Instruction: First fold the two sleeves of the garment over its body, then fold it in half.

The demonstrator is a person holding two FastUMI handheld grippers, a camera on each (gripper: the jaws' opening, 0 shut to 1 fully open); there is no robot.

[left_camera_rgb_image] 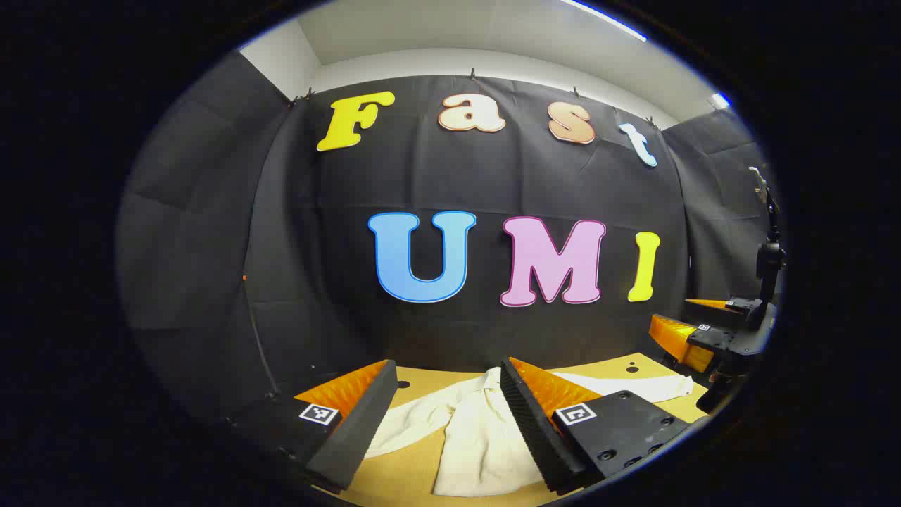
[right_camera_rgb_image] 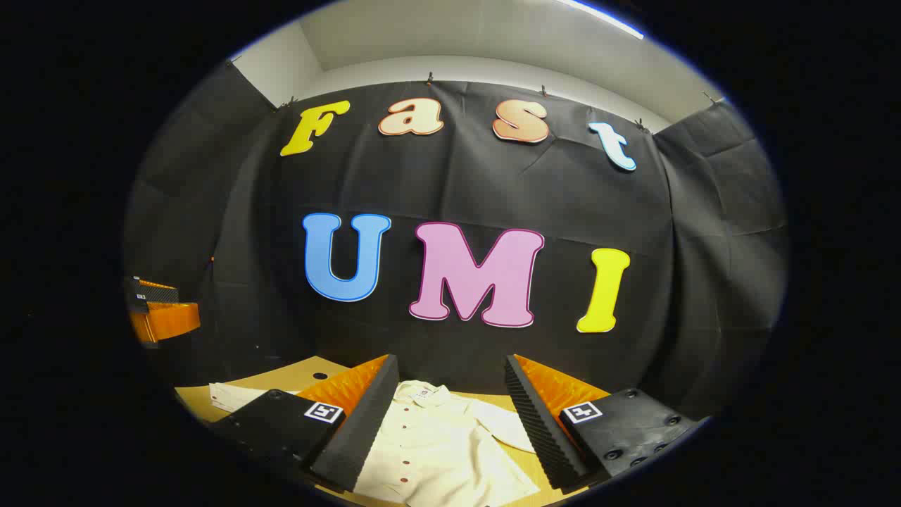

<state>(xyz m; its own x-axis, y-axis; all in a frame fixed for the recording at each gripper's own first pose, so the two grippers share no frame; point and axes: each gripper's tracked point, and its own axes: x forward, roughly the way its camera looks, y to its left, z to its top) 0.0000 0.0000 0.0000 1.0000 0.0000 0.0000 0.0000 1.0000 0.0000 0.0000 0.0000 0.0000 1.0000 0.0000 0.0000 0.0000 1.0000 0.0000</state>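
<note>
A cream button-up shirt (left_camera_rgb_image: 479, 436) lies flat on the wooden table (left_camera_rgb_image: 619, 366), collar toward the wall, both sleeves spread out sideways. My left gripper (left_camera_rgb_image: 448, 366) hovers open above the shirt's body, nothing between its fingers. The shirt's far sleeve (left_camera_rgb_image: 633, 386) stretches right, toward my right gripper (left_camera_rgb_image: 693, 320), which hangs above the table's right end. In the right gripper view the shirt (right_camera_rgb_image: 436, 443) shows its button row under my open right gripper (right_camera_rgb_image: 452, 360). One sleeve (right_camera_rgb_image: 507, 429) lies beside the body, the other sleeve (right_camera_rgb_image: 232, 396) reaches left. The left gripper (right_camera_rgb_image: 158, 304) hangs at the left edge.
The tan table (right_camera_rgb_image: 310, 370) has small round holes near its back edge. Black cloth walls close the booth behind and on both sides. A dark post (left_camera_rgb_image: 769, 246) rises at the far right in the left gripper view.
</note>
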